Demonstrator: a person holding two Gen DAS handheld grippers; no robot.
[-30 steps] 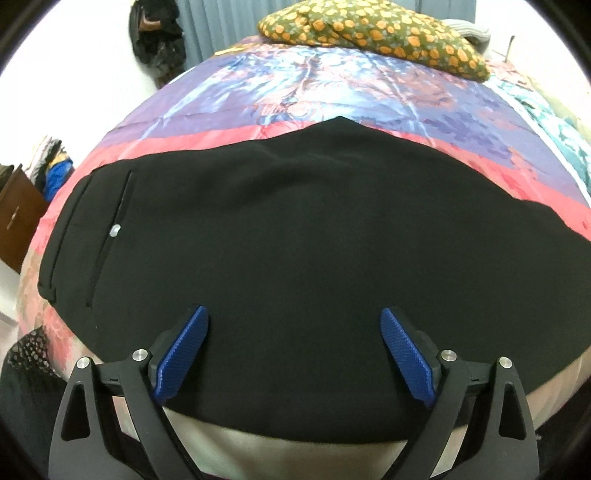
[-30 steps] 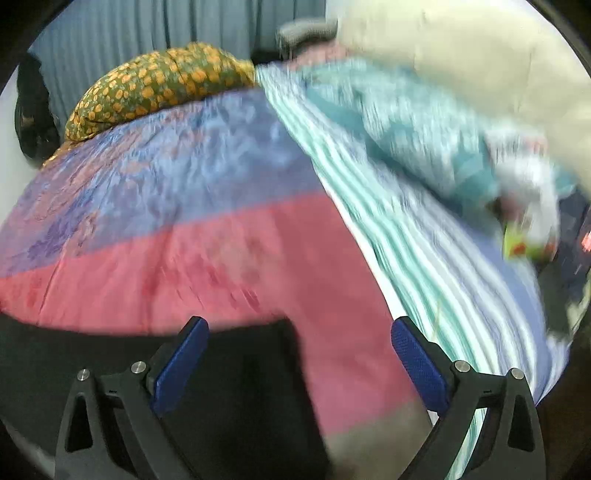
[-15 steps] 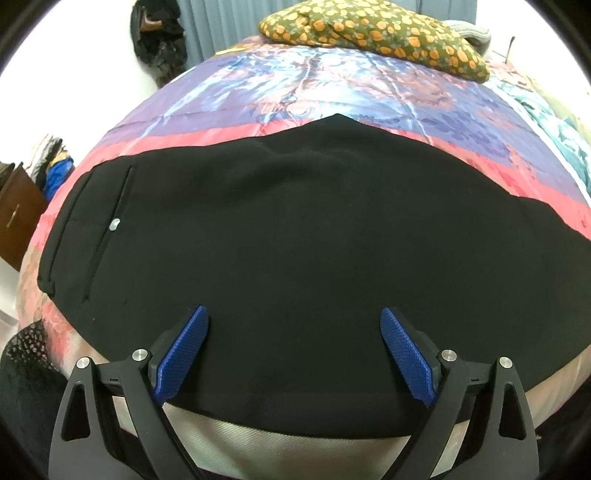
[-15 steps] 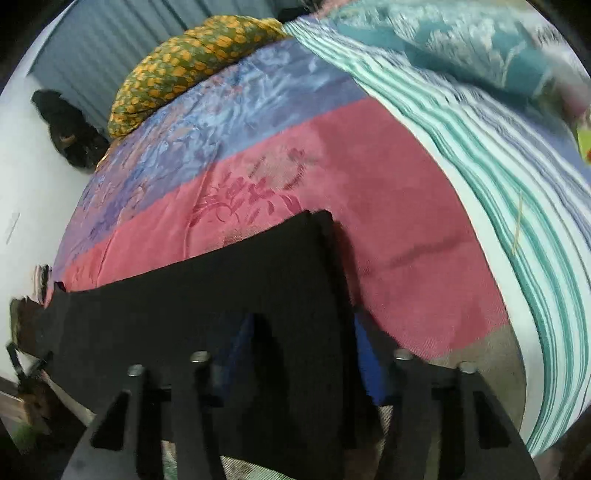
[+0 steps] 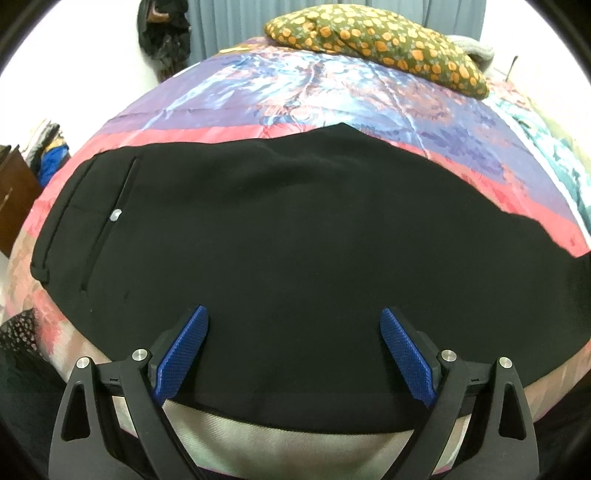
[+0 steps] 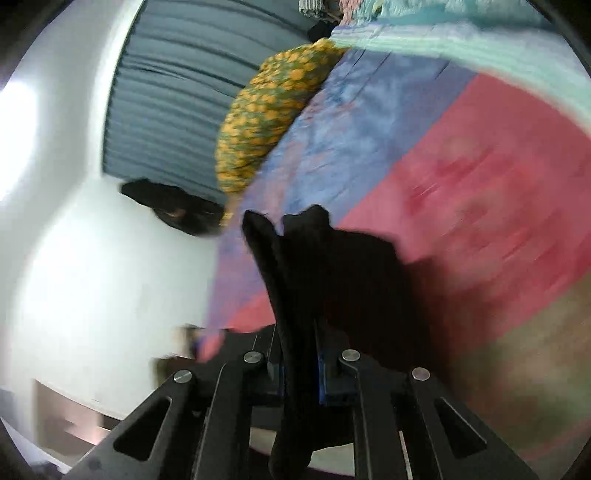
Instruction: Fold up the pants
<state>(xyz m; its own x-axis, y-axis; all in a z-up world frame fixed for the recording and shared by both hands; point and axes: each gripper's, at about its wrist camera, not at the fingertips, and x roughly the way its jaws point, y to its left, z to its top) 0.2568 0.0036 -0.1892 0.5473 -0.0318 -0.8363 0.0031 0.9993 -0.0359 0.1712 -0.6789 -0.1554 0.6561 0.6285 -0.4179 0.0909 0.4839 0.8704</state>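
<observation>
Left gripper (image 5: 293, 345): blue fingers (image 5: 183, 349) spread wide apart, nothing between them, poised over the near hem of the black pants (image 5: 295, 236). Pants lay flat across the bed (image 5: 258, 92), running ahead of and to both sides of the fingers. Waistband end with back pocket and small silver button (image 5: 115, 215) sat ahead-left of the left finger. Pale strip of bedding showed just behind the fingertips, under the hem. Past the pants: pink band of the quilt, then purple-blue floral. Far ahead-right, a green pillow with orange spots (image 5: 380, 40); grey curtain (image 5: 229, 22) behind it; dark bag (image 5: 162, 29) hanging far ahead-left.

Right gripper (image 6: 300, 365): fingers (image 6: 323, 373) pressed together on a bunched black fold of the pants (image 6: 314, 280), fabric rising straight up out of the pinch and ahead of the tips. Camera was rolled hard and the view was motion-blurred, so the fold looked raised off the bed, but can't confirm. Beyond the fold: pink quilt to the right, purple ahead, spotted pillow (image 6: 269, 110) farther, curtain (image 6: 184, 85) and white wall to the left.
</observation>
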